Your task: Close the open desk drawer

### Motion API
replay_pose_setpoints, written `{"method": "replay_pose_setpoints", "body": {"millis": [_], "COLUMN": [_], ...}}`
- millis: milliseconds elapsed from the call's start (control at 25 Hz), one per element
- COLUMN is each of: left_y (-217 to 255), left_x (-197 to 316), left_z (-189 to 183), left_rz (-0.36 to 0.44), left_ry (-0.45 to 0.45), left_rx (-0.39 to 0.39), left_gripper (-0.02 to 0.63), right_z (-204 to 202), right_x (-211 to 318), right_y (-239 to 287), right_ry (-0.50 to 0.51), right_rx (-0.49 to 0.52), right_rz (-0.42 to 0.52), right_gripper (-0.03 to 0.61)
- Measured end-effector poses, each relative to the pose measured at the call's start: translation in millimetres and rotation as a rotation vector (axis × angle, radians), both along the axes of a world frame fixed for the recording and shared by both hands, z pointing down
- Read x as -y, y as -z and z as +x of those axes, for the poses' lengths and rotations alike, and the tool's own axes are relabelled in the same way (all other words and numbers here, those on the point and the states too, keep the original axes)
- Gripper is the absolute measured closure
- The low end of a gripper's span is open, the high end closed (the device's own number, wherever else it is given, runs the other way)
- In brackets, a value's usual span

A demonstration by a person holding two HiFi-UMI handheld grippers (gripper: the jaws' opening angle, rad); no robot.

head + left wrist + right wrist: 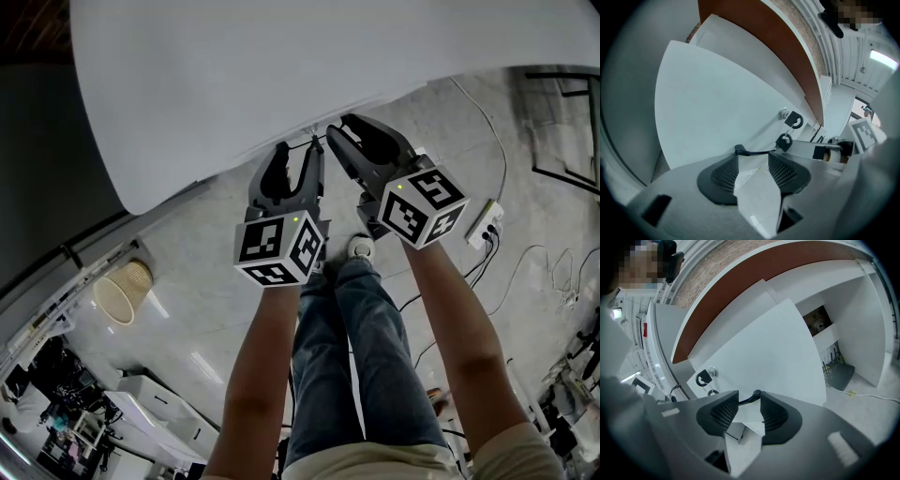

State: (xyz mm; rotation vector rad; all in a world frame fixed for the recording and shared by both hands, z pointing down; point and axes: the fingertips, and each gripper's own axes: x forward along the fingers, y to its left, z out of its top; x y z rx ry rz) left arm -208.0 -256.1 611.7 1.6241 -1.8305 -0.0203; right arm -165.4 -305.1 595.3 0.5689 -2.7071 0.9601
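The drawer's white front panel (717, 108) (773, 352) fills both gripper views close ahead. It carries a round lock (783, 113) (711, 371) with black keys (793, 121) (702, 378) hanging from it. In the head view the white desk top (281, 75) hides the drawer. My left gripper (292, 155) (754, 157) and right gripper (342, 127) (749, 401) sit side by side, tips at the desk's near edge, pointing at the panel. Both stand open with nothing between the pads. Whether the tips touch the panel cannot be told.
The person's legs in jeans (366, 347) stand just behind the grippers. A wicker basket (122, 291) sits on the floor at left, a power strip (485, 225) with cables at right. A dark box with cables (841, 373) lies under the desk at right.
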Motion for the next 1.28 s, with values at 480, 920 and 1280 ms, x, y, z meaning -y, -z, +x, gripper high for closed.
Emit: {"method": "replay_pose_setpoints", "body": {"millis": [480, 920, 1280], "left_y": [4.7, 8.5, 6.8], "left_x": [12.8, 22.8, 30.3], "left_z": [-15.1, -24.5, -30.6], "left_rz": [0.015, 0.022, 0.018], "left_ry": [0.005, 0.003, 0.004], "left_rx": [0.007, 0.013, 0.008], "left_gripper": [0.422, 0.423, 0.423], "right_z": [-15.0, -25.0, -31.2], "right_x": [13.6, 23.2, 30.1], "right_y": [5.1, 9.6, 7.9], "right_ry": [0.0, -0.002, 0.003], "right_rx": [0.012, 0.014, 0.001], "right_rz": [0.025, 0.044, 0.056], "right_gripper": [0.425, 0.425, 0.426]}}
